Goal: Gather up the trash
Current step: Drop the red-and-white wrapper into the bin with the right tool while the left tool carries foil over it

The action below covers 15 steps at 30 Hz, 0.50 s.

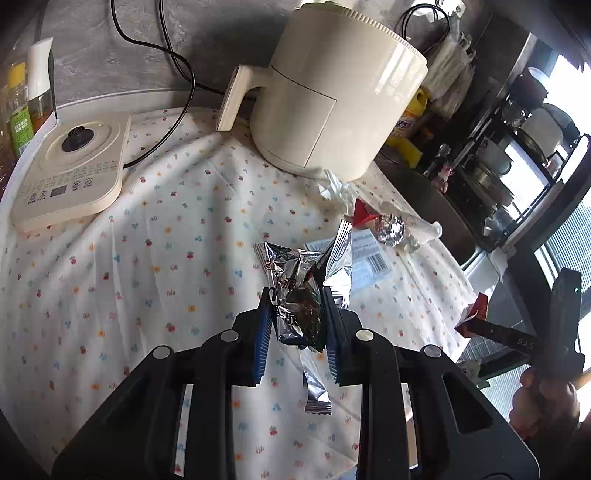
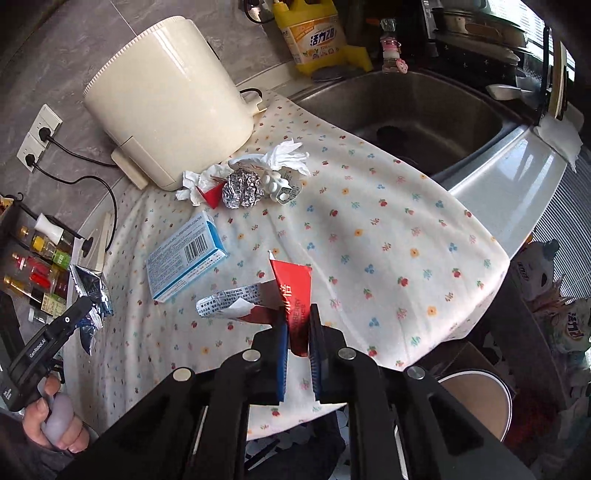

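The left gripper (image 1: 297, 314) has its blue-padded fingers (image 1: 263, 332) clamped on a crumpled silver foil snack wrapper (image 1: 295, 291), which hangs above the table (image 1: 110, 266), a surface covered by a white cloth printed with small flowers and cherries. The right gripper (image 2: 298, 332) has its fingers (image 2: 280, 347) pressed together on a red paper wrapper with white lettering (image 2: 295, 295), whose torn white printed end sticks out to the left over the cloth. On the table beyond lie a light-blue cardboard box with a barcode (image 2: 184, 254), a ball of crumpled aluminium foil (image 2: 242, 190), a white blister pack of pills (image 2: 279, 186), and crumpled white tissue (image 2: 288, 155), all gathered just beside a cream-coloured air fryer (image 2: 166, 107). A stainless steel sink (image 2: 424, 110) lies to the right of the cloth, with a yellow detergent bottle (image 2: 314, 33) behind it. A cream kettle base with a black centre (image 1: 74, 170) sits at the far left of the table.
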Each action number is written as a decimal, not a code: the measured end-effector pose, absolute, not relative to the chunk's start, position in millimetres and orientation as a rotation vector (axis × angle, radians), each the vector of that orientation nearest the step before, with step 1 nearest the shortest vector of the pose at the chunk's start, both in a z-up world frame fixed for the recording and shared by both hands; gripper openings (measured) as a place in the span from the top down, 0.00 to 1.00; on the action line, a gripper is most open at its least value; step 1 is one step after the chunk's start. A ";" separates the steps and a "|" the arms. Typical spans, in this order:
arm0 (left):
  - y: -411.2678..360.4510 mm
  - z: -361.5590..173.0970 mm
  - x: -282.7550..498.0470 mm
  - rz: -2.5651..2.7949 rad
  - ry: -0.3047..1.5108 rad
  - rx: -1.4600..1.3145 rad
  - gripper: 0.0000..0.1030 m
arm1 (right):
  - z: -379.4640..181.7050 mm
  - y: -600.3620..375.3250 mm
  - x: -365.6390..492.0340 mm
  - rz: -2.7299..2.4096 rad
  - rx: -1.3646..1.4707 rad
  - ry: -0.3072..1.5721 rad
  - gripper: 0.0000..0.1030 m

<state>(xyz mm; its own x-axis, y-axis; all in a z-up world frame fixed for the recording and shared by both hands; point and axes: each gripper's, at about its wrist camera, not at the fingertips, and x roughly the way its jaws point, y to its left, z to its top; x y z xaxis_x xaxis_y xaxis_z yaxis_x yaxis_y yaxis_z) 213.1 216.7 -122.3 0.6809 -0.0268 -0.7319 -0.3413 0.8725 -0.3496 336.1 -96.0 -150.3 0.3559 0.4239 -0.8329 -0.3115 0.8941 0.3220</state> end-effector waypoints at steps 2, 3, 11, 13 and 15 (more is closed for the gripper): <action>207.4 -122.0 205.3 0.185 0.820 -0.491 0.75 | -150.0 -103.7 329.9 0.486 0.121 1.111 0.89; 202.2 -121.5 201.6 0.186 0.822 -0.490 0.75 | -149.3 -107.8 326.4 0.494 0.123 1.109 0.89; 150.8 -119.3 187.7 0.162 0.837 -0.471 0.75 | -146.9 -149.8 307.2 0.535 0.136 1.099 0.89; 136.6 -118.8 186.5 0.156 0.842 -0.461 0.75 | -146.7 -161.9 303.7 0.536 0.138 1.103 0.89; 121.7 -119.1 185.1 0.145 0.848 -0.452 0.75 | -147.1 -174.9 300.4 0.532 0.140 1.103 0.89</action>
